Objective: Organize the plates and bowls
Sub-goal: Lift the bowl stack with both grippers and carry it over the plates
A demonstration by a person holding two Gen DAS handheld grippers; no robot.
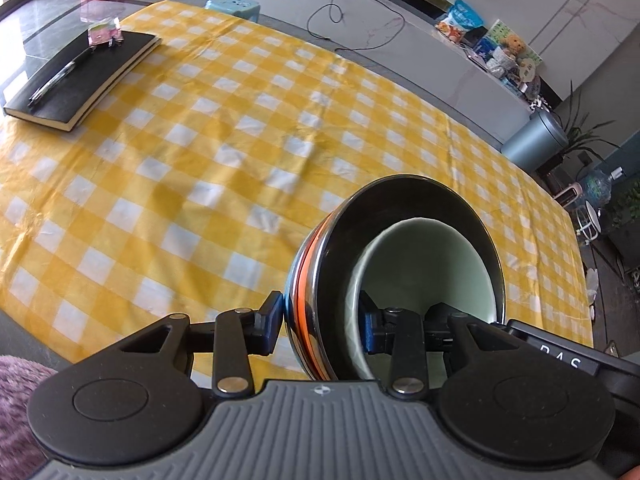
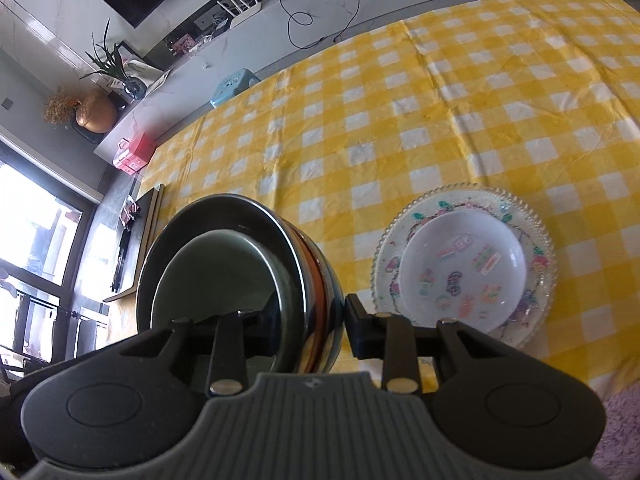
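In the left wrist view, the left hand-held gripper [image 1: 322, 326] is clamped on the near wall of a dark bowl [image 1: 404, 208] at the lower centre of the frame. One finger presses the outside, where orange and blue stripes run round the bowl, and the other finger reaches inside. A pale green bowl [image 1: 432, 264] is nested in the dark bowl, and the inner finger lies against the green bowl's wall, so both walls are pinched together. The stack is tipped on its side with its opening turned toward the right of the frame. Behind it, the counter [image 1: 240, 140] wears a yellow and white checked cloth. A black notebook [image 1: 80, 76] lies in the upper left with a pen [image 1: 56, 80] on top.

In the right wrist view, the right hand-held gripper [image 2: 310, 326] grips the same dark bowl [image 2: 224, 216] at the lower centre, one finger outside the striped wall and the other within, against the green bowl [image 2: 216, 272]. Here the opening faces the left of the frame. At the lower right, a clear beaded plate [image 2: 540, 224] rests on the checked counter [image 2: 400, 100] with a white sticker-patterned bowl [image 2: 464, 264] sitting in it, just beside the outer finger of the gripper.
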